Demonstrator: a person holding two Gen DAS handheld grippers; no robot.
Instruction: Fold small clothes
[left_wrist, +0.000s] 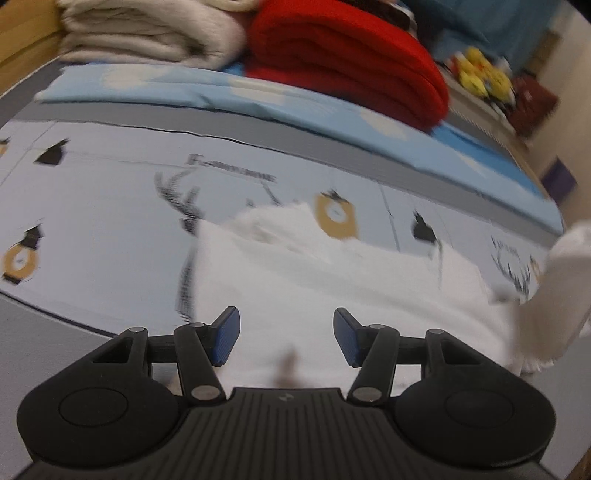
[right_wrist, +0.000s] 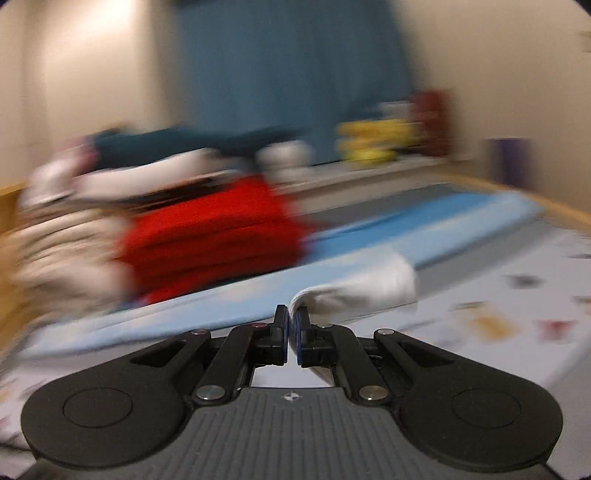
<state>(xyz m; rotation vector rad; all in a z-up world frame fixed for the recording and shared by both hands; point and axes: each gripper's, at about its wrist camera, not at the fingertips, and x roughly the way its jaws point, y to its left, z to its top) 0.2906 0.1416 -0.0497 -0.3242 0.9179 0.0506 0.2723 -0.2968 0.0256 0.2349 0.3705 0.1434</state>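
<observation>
A small white garment (left_wrist: 332, 291) lies spread on the patterned bed sheet (left_wrist: 110, 229) in the left wrist view. My left gripper (left_wrist: 286, 341) hovers over its near part, open, with nothing between the blue pads (left_wrist: 226, 341). At the right edge, part of the white cloth (left_wrist: 561, 291) is lifted off the sheet. In the right wrist view my right gripper (right_wrist: 291, 334) is shut on an edge of the white garment (right_wrist: 365, 288), which trails up and right from the pads. That view is heavily blurred.
A folded red blanket (left_wrist: 343, 62) and a beige folded blanket (left_wrist: 147, 33) sit at the back of the bed on a light blue sheet (left_wrist: 221, 88). Yellow soft toys (left_wrist: 480, 72) stand on a shelf beyond. A wooden bed frame (right_wrist: 554, 210) borders the right.
</observation>
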